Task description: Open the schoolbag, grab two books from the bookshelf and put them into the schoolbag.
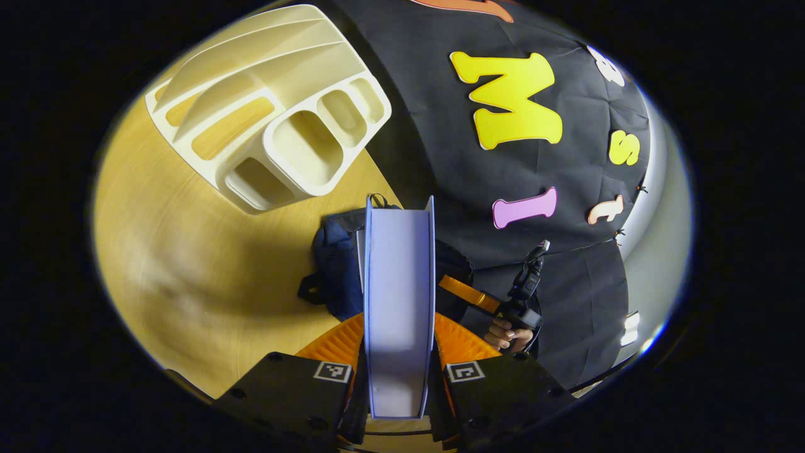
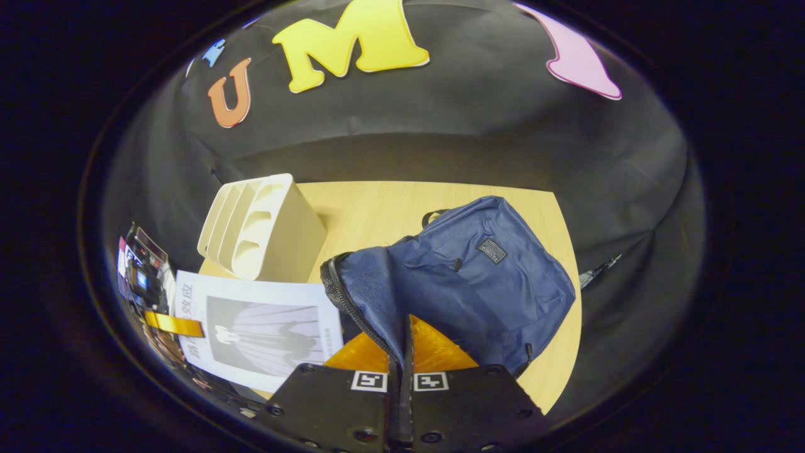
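Pale book (image 1: 399, 296) clamped in left gripper (image 1: 399, 384) jaws, spine-out toward schoolbag (image 2: 478, 277); right gripper (image 2: 402, 377) pinching bag rim.

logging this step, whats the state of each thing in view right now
book: held upright in the left gripper, jaws shut on it, above the bag's opening
schoolbag: lying on the table, unzipped, edge of the opening pinched by the right gripper
bookshelf: on the table, slots empty

Navy blue schoolbag (image 2: 478, 277) on the pale wood table (image 2: 377, 207), cream bookshelf (image 2: 261, 233) beside it, white-covered book (image 2: 264, 330) (grey striped picture on front).
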Demonstrator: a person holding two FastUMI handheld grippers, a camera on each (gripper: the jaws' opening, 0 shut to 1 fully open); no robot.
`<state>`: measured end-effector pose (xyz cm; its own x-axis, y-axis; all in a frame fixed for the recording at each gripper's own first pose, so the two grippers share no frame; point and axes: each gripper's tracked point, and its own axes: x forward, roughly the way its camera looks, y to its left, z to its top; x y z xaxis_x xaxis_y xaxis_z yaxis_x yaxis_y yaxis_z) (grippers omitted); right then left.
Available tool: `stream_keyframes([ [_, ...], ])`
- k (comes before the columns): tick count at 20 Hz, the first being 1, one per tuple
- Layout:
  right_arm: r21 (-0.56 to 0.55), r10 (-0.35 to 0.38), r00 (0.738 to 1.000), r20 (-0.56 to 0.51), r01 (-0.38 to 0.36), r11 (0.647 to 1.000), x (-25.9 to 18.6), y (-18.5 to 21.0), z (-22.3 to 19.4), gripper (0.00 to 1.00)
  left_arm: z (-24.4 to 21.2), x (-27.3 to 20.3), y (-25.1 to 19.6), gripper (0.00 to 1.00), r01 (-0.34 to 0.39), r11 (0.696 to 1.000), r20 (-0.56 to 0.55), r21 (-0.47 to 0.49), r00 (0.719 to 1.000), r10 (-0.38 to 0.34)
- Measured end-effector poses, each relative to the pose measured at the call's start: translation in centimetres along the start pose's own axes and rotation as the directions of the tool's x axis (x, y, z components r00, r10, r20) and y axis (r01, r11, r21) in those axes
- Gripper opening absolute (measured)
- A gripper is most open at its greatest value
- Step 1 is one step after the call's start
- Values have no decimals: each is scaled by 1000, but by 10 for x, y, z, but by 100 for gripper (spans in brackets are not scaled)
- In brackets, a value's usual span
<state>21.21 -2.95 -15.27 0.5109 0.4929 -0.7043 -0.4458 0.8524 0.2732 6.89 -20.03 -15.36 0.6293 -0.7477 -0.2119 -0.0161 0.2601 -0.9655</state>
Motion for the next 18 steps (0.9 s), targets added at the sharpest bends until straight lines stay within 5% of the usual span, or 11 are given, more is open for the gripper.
stream_keyframes([
  [5, -24, 11, 1000, -17, -11, 1000, -1, 1, 4, 1, 0, 54, -1, 41, 66, 997, 81, -51, 995, -62],
  [13, -96, 96, 995, -24, -98, 991, -1, 10, 13, 1, -24, 120, 24, 40, -20, 998, 65, -52, 998, 24],
  [18, -107, 163, 985, -52, -168, 980, 0, 21, 11, 1, -35, 171, 12, 40, 9, 998, 48, -66, 999, -6],
])
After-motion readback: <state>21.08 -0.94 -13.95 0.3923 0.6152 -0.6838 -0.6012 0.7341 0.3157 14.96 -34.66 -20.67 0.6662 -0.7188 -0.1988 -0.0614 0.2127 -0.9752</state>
